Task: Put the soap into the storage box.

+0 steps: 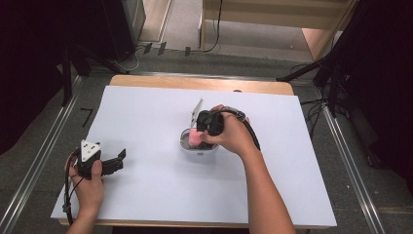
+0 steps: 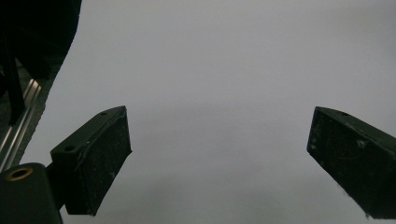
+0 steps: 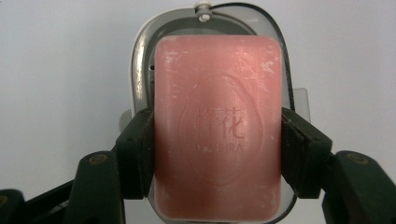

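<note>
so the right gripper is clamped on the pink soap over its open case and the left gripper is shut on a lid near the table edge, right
Not quite. The left gripper holds no lid: the left gripper view shows its jaws wide apart with bare white table between them. The rest stands: the right gripper is clamped on the pink soap over its open case.

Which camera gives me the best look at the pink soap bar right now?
The right gripper view: the pink soap bar sits close up between the right tongs, stamped face legible, over its open case. The high view shows a small pink patch beside the hand. The left gripper view faces bare table.
</note>
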`<action>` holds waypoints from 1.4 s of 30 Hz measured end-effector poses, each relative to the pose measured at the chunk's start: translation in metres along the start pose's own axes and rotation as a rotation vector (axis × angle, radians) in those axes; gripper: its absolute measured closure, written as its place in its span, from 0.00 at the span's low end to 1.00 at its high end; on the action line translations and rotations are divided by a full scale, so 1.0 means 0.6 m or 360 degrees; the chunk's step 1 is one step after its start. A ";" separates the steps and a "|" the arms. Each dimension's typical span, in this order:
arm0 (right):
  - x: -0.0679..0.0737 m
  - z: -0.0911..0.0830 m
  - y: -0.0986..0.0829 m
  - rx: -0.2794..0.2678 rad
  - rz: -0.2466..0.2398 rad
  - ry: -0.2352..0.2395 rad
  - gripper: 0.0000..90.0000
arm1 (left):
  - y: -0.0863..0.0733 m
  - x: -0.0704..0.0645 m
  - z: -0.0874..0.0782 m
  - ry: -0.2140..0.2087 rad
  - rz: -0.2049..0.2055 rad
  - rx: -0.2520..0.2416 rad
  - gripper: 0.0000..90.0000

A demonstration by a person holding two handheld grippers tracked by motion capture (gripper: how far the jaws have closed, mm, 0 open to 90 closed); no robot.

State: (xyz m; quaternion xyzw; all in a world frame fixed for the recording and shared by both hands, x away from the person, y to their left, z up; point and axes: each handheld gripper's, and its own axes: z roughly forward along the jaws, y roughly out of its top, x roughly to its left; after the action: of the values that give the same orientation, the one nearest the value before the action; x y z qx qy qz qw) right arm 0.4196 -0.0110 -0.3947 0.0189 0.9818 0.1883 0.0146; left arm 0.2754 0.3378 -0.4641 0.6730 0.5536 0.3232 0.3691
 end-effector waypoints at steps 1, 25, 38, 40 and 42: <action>0.000 0.000 0.000 0.0000 0.0000 0.0000 0.43 | 0.000 0.000 0.000 0.0000 0.0000 0.0000 0.07; 0.034 -0.046 -0.089 -0.0370 0.0564 -0.0273 0.15 | 0.000 -0.002 0.000 0.0012 0.0003 -0.0003 0.07; 0.069 -0.050 -0.160 -0.0440 0.0801 -0.0392 0.00 | 0.000 -0.002 0.000 0.0013 0.0007 -0.0003 0.07; 0.071 -0.048 -0.164 -0.0439 0.0806 -0.0392 0.00 | 0.000 -0.002 0.000 0.0013 0.0009 -0.0003 0.07; 0.075 -0.043 -0.175 -0.0434 0.0823 -0.0383 0.00 | 0.000 -0.002 0.000 0.0013 0.0011 -0.0004 0.07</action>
State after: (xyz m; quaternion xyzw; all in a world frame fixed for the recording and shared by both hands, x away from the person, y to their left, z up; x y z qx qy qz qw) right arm 0.3707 -0.1162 -0.4104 0.2880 0.9014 0.3120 0.0848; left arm 0.2752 0.3364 -0.4643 0.6730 0.5525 0.3278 0.3665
